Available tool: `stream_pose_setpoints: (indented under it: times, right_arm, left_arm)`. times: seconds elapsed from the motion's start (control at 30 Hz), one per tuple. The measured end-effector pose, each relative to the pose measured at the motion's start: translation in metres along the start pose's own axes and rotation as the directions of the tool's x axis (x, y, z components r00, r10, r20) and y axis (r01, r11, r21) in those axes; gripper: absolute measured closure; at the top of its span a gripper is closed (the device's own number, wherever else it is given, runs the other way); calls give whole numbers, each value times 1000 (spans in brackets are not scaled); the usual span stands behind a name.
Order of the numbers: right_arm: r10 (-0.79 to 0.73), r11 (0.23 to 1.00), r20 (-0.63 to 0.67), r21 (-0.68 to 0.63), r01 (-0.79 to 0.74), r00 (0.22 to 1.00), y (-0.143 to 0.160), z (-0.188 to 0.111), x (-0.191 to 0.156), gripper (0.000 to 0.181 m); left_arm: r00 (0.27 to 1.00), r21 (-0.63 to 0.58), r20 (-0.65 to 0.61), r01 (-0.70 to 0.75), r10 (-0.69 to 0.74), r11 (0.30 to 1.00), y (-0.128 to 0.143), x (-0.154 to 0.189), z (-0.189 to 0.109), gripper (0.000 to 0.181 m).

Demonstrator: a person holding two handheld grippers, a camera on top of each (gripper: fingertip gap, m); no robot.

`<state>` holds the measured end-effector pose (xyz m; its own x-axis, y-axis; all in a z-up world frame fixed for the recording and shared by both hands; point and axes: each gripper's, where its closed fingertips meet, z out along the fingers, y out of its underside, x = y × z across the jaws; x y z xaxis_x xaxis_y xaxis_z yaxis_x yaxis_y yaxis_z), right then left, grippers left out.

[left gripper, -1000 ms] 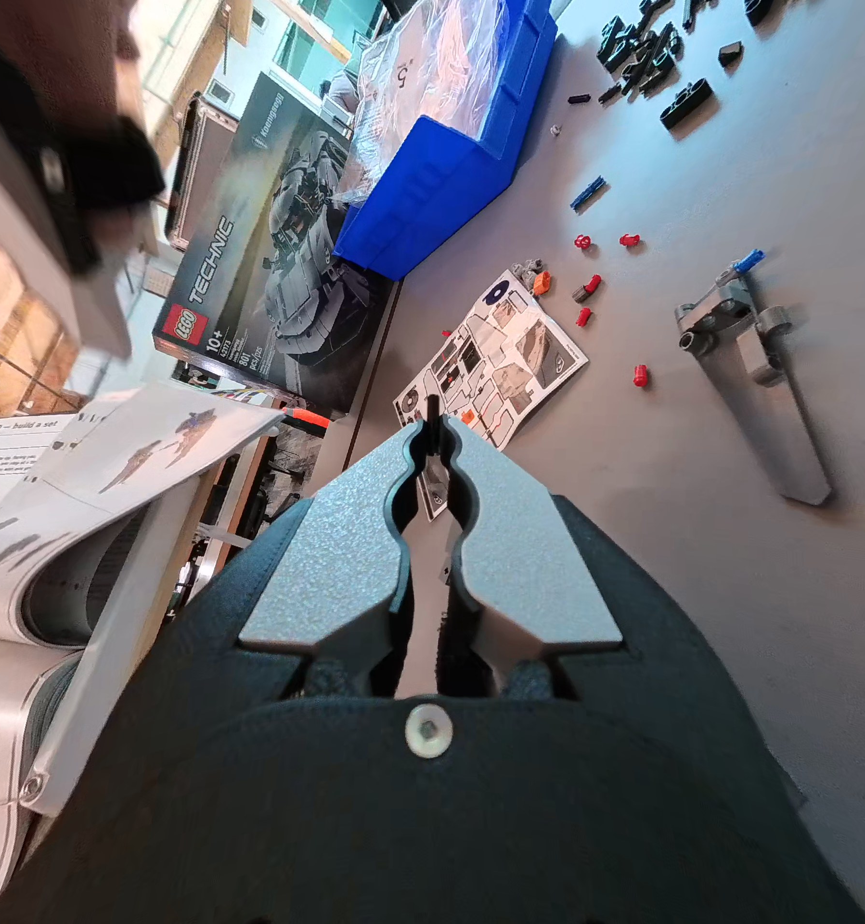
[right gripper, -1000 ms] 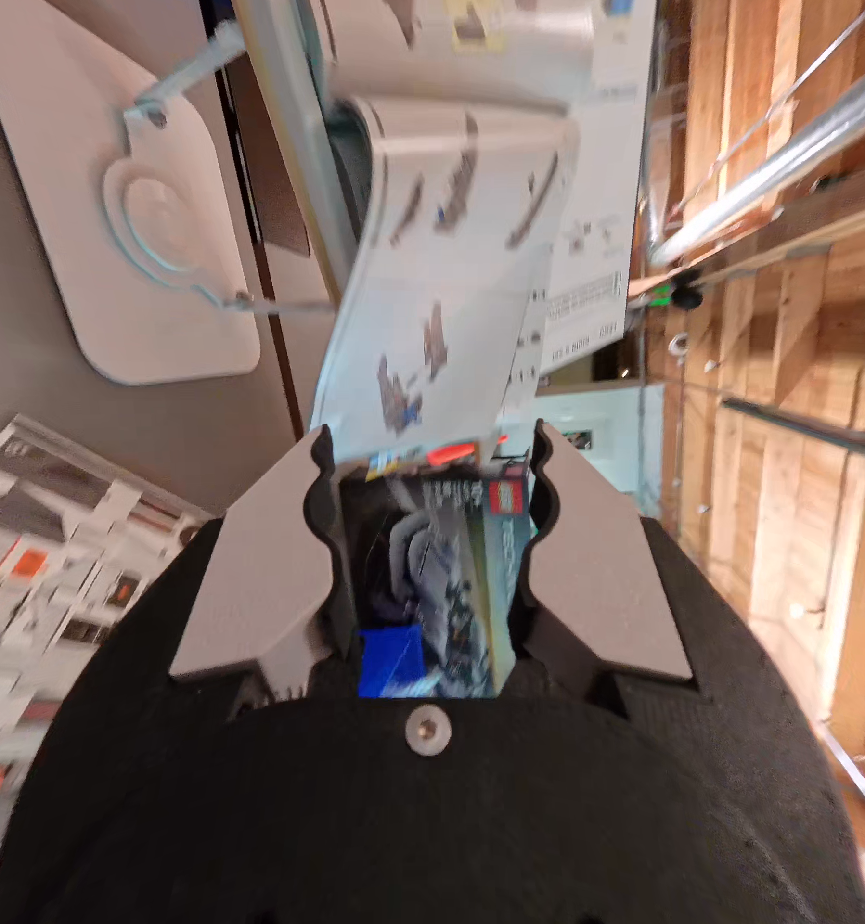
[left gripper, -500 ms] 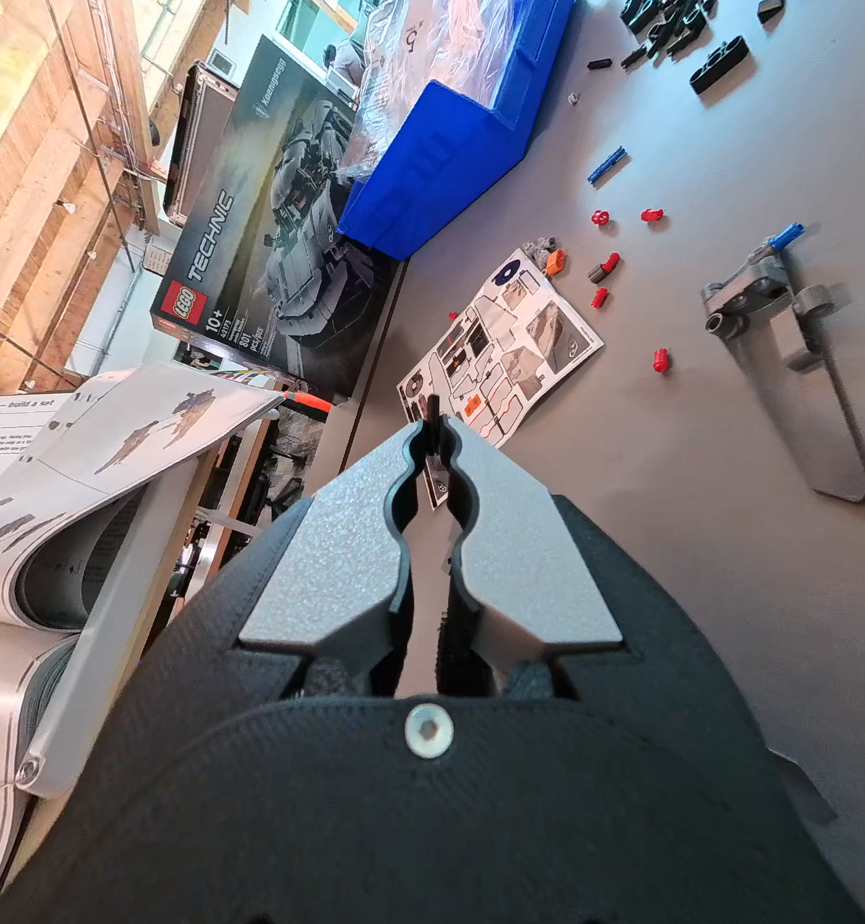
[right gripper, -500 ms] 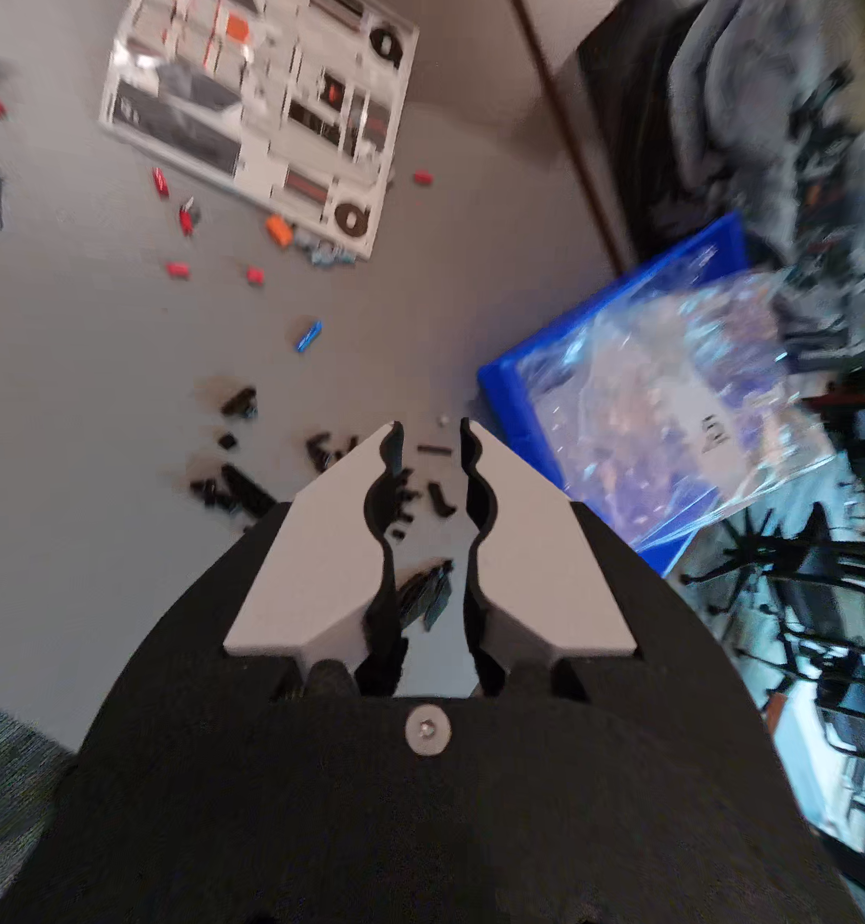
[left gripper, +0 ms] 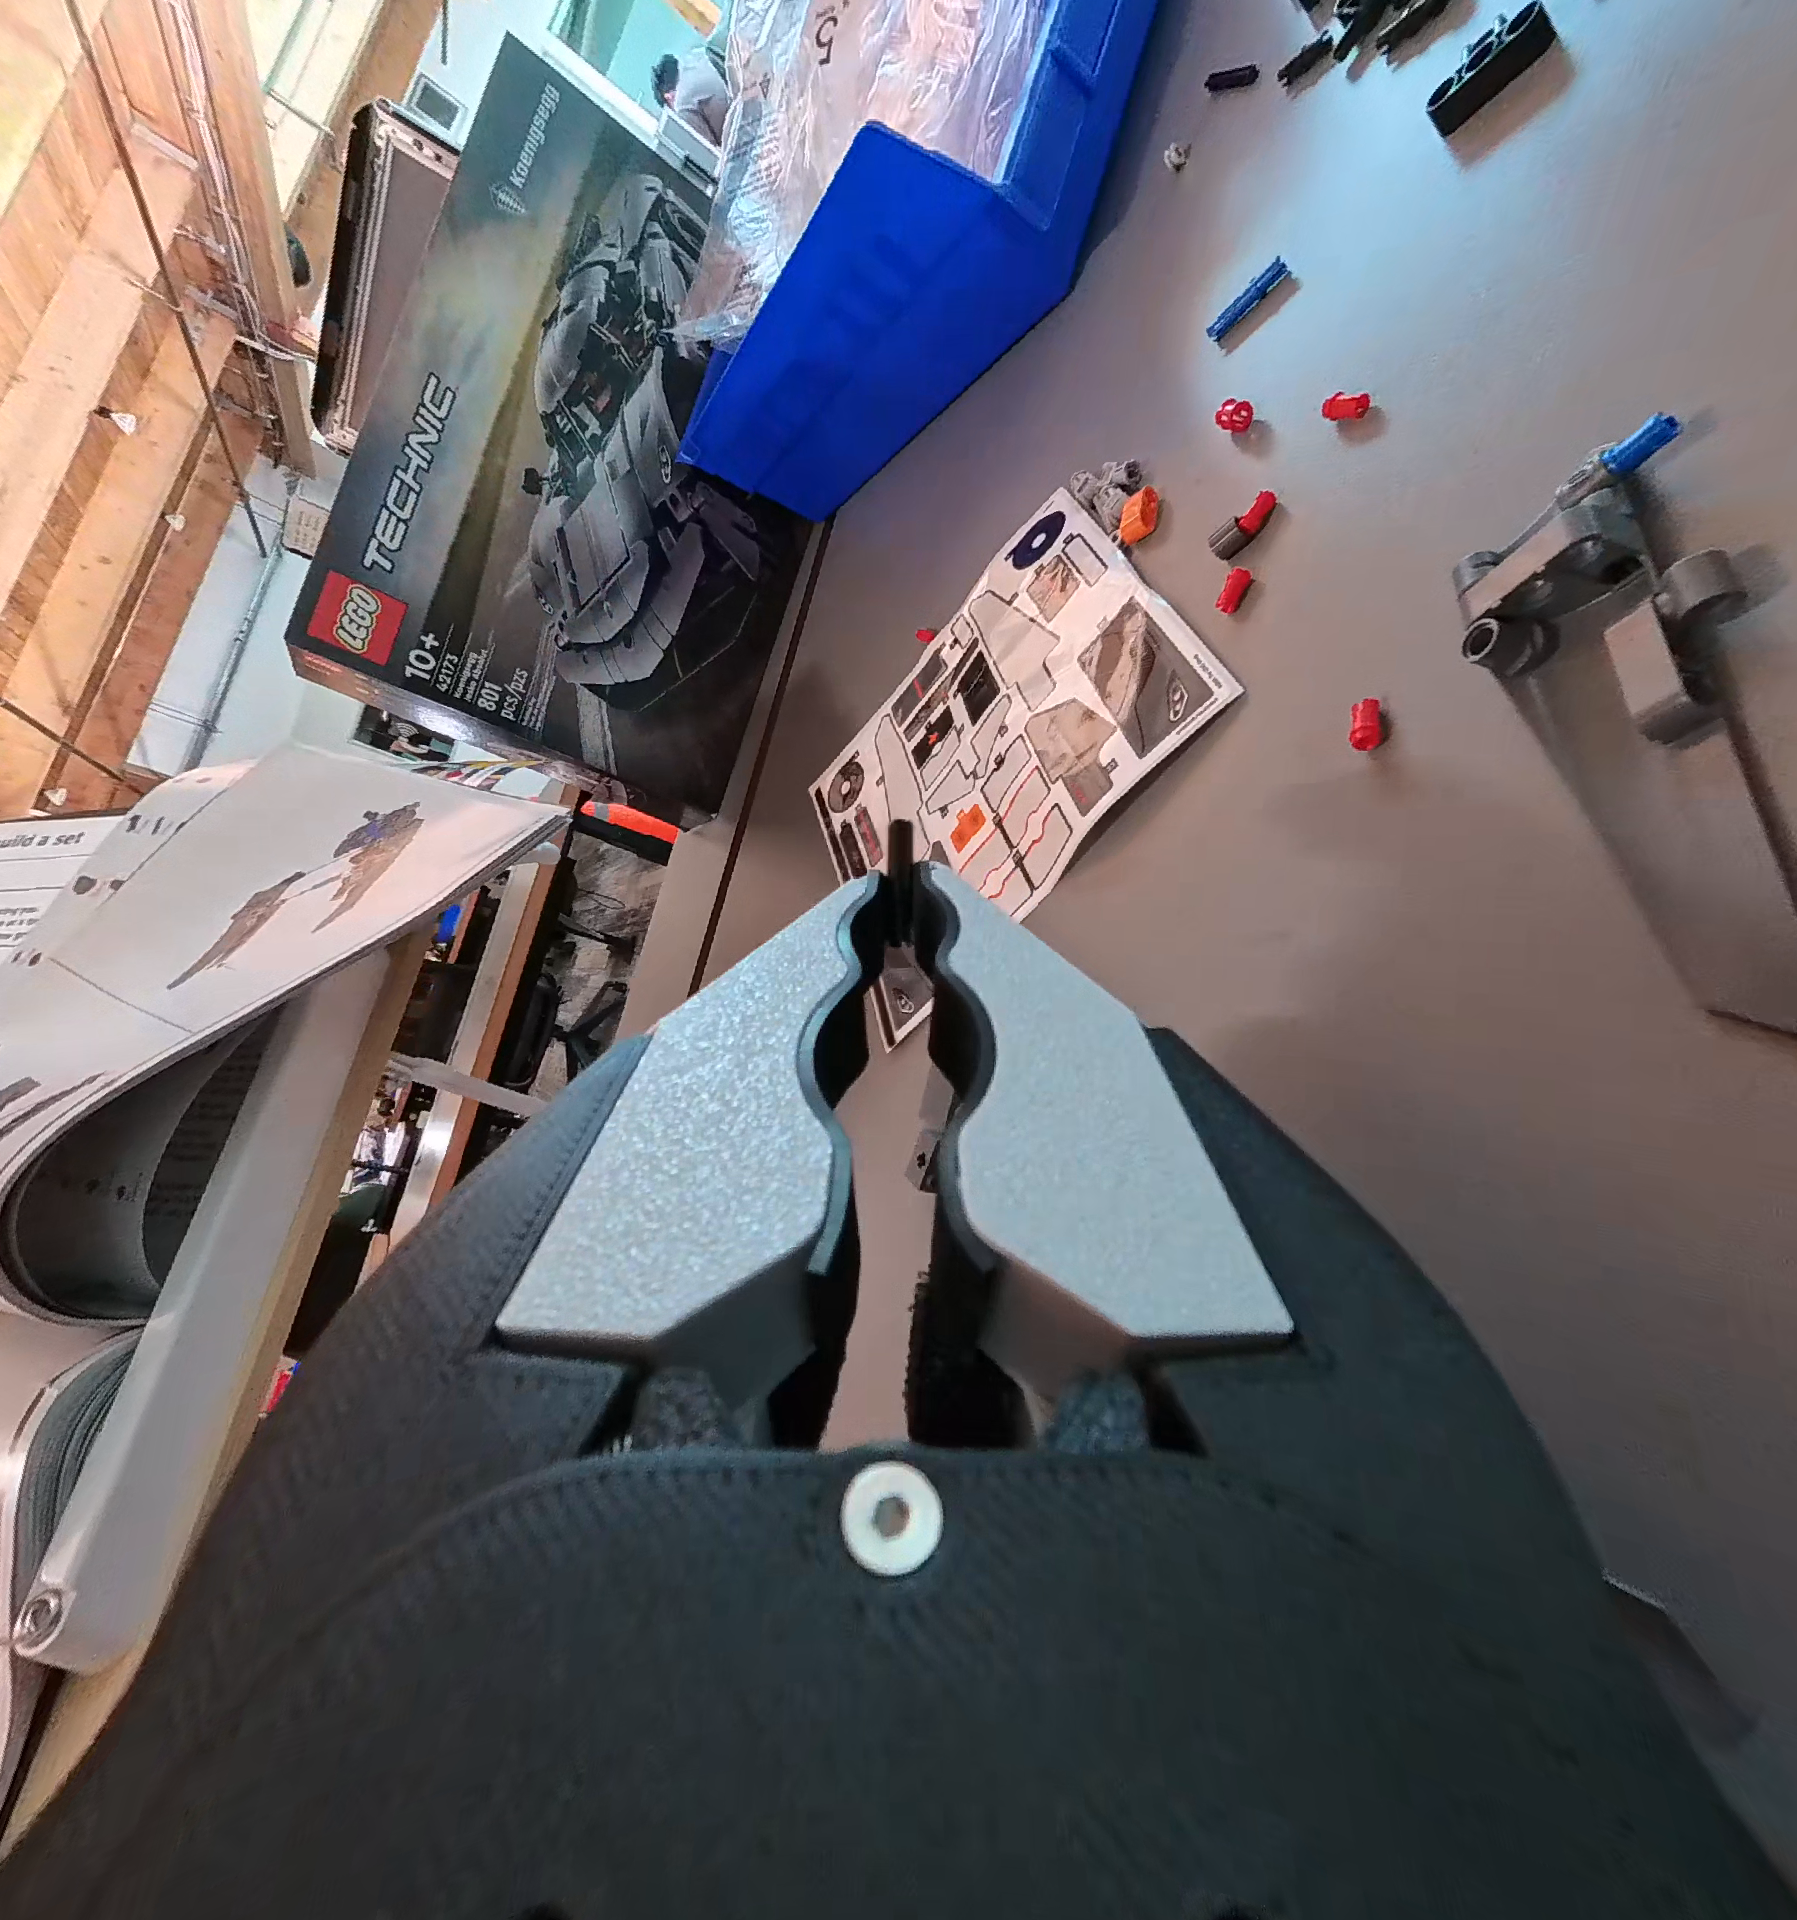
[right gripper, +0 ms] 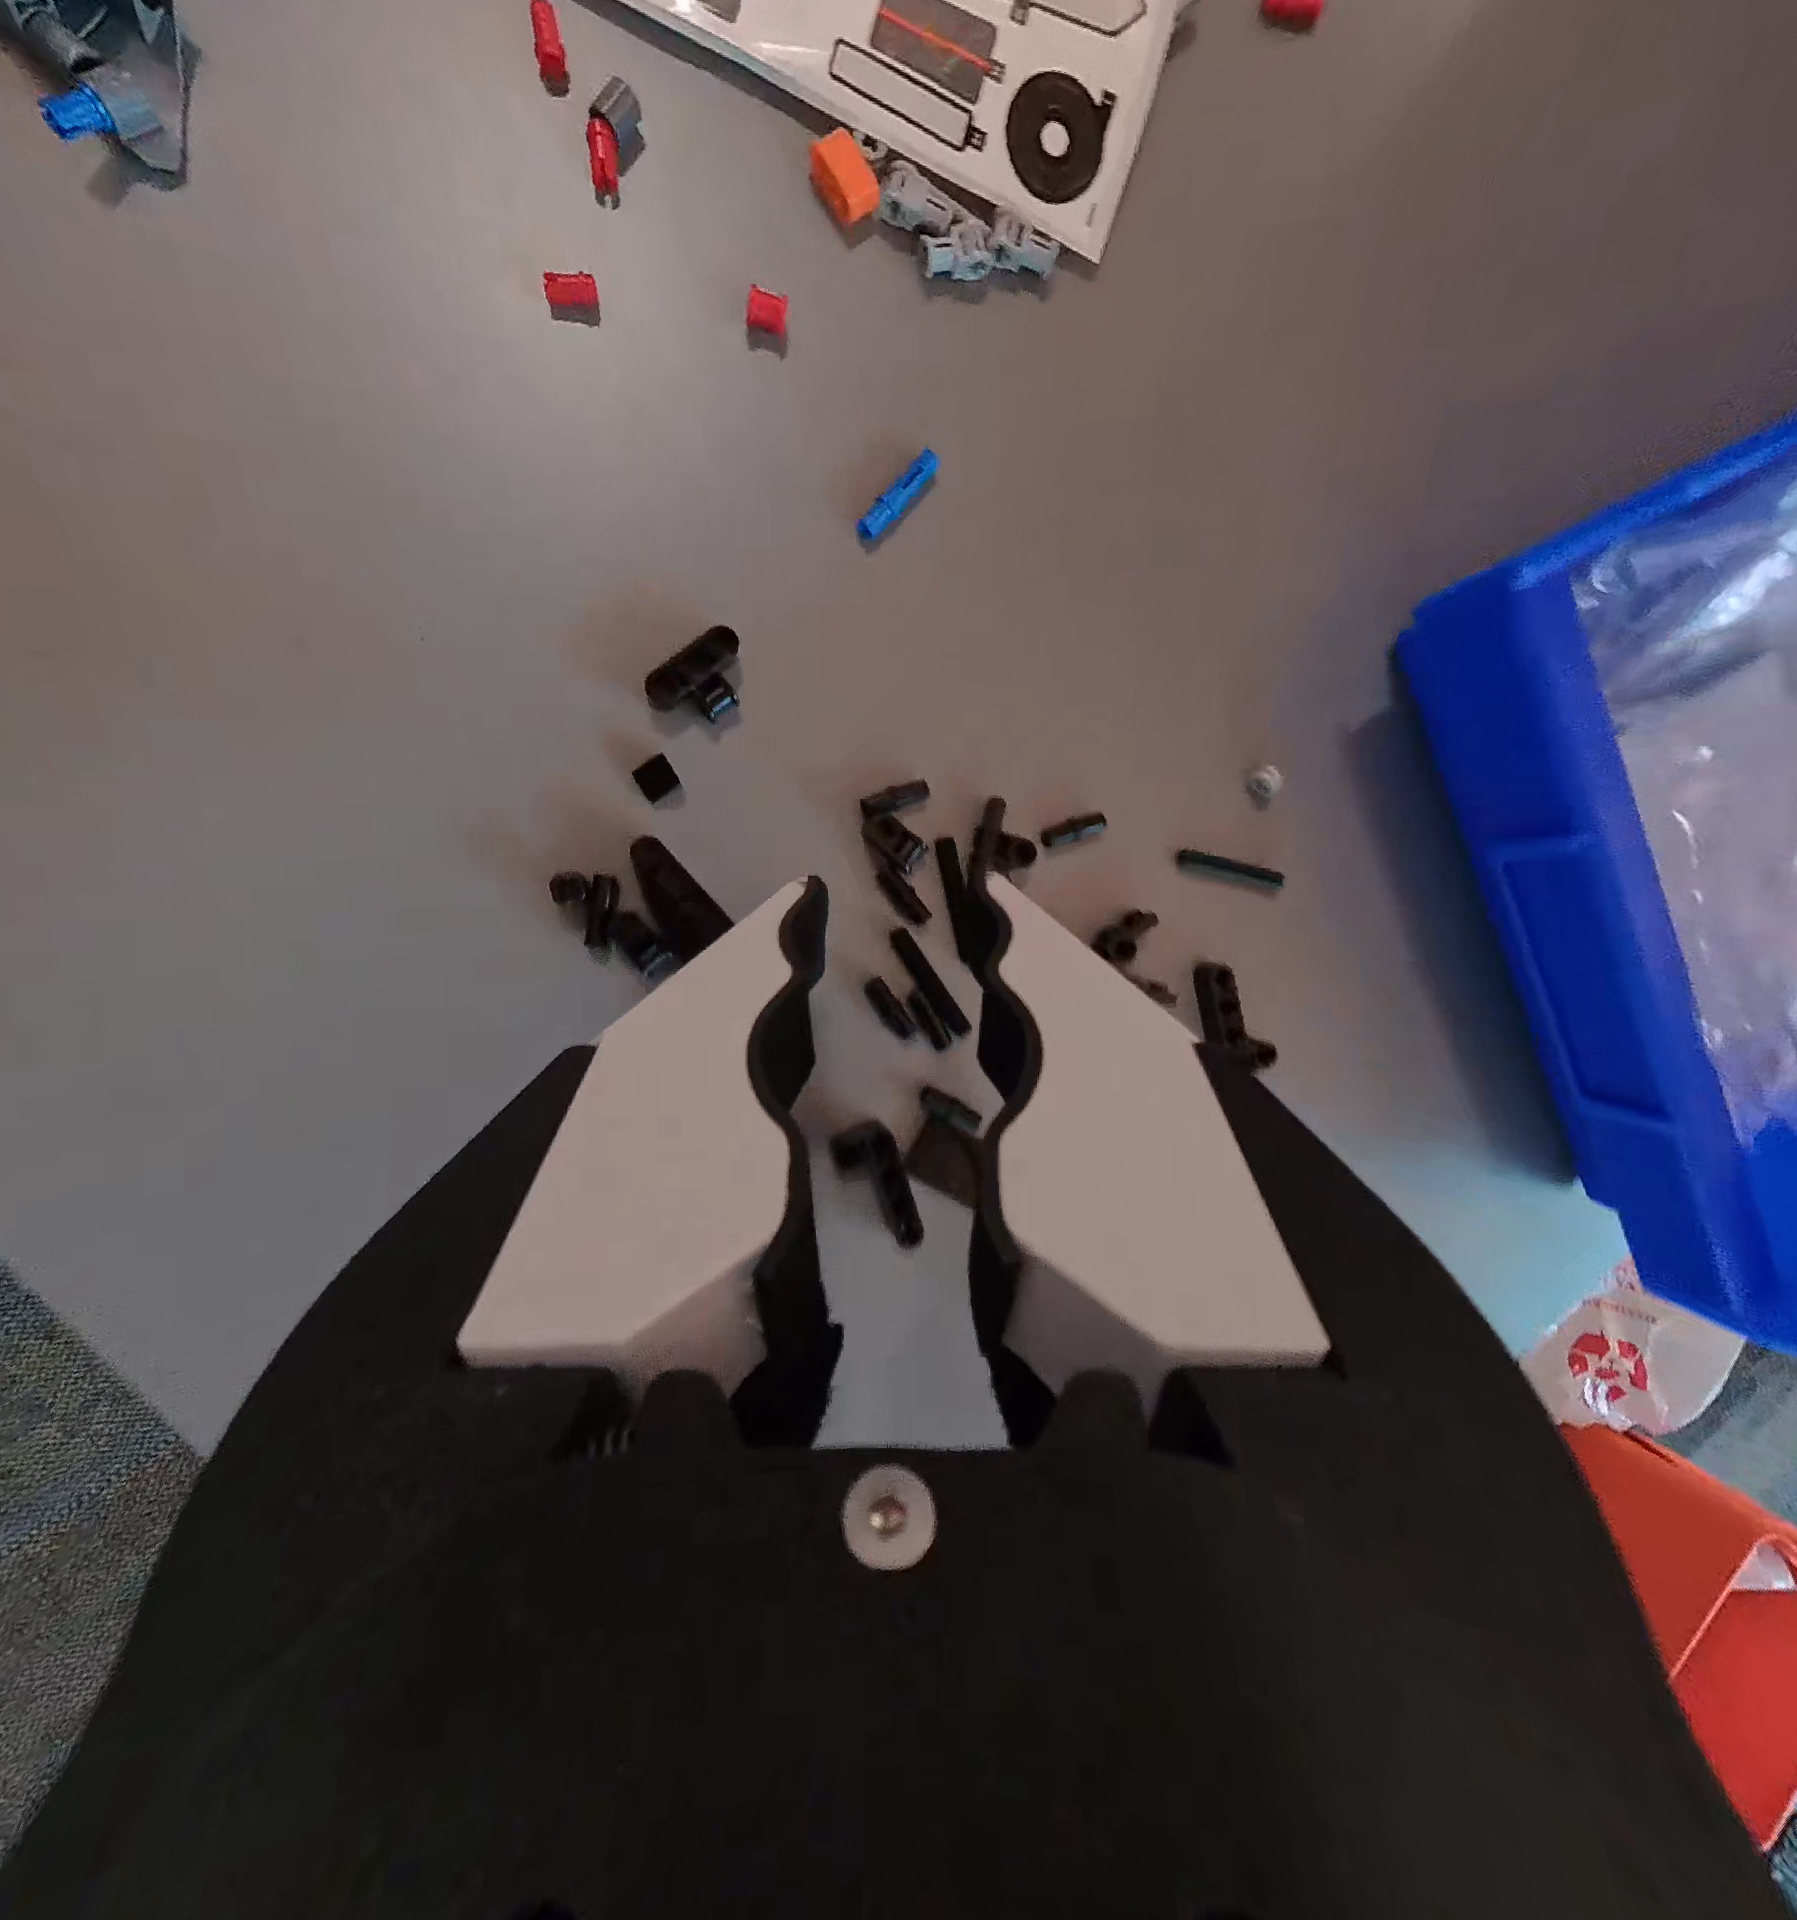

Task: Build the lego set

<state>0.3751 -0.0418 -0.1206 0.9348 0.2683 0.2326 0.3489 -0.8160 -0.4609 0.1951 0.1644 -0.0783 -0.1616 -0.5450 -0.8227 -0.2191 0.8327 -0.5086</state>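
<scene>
My left gripper is shut on a thin black pin that sticks out past its tips, held above the grey table. A grey wing-shaped assembly with a blue pin lies to the right; its tip shows in the right wrist view. My right gripper is open and empty, hovering over a scatter of small black pieces. Red pins and a loose blue pin lie farther off.
A sticker sheet lies mid-table, also in the right wrist view. A blue bin with plastic bags stands to the right. The set's box and an open instruction booklet stand at the left. An orange object sits near the table edge. Left tips to right tips: about 30 cm.
My right gripper swung from the booklet and box down over the black pieces and its jaws narrowed. My left gripper drifted slightly, still holding the black pin.
</scene>
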Motion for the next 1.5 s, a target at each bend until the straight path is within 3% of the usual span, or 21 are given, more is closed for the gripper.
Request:
stream_pose_setpoints:
  times: [0.37,0.67,0.87,1.0,1.17,1.33,1.5]
  right_arm:
    - [-27,995,78,-91,34,997,10,35,1,167]
    - [-42,997,94,-63,48,995,6,36,-1,174]
    - [-61,998,83,-2,61,995,-11,19,-6,174]
    - [-160,985,130,80,151,979,-49,4,-42,174]
    - [-370,922,240,209,325,897,-112,-1,-116,174]
    - [-544,838,320,259,480,776,-159,23,-186,175]
    - [-636,772,373,293,565,676,-196,51,-227,175]
  left_arm:
    - [1000,14,-10,3,-3,1000,-3,1,-1,181]
    - [1000,15,-11,2,-2,1000,-4,1,0,180]
    - [1000,9,-6,2,-2,1000,-2,-1,0,180]
    - [1000,9,-5,-1,1,1000,-2,-1,1,180]
    - [1000,2,14,8,-8,1000,2,-9,-1,181]
    - [999,4,24,24,-24,1000,5,-15,-3,180]
    - [998,13,41,40,-41,999,7,-25,-8,180]
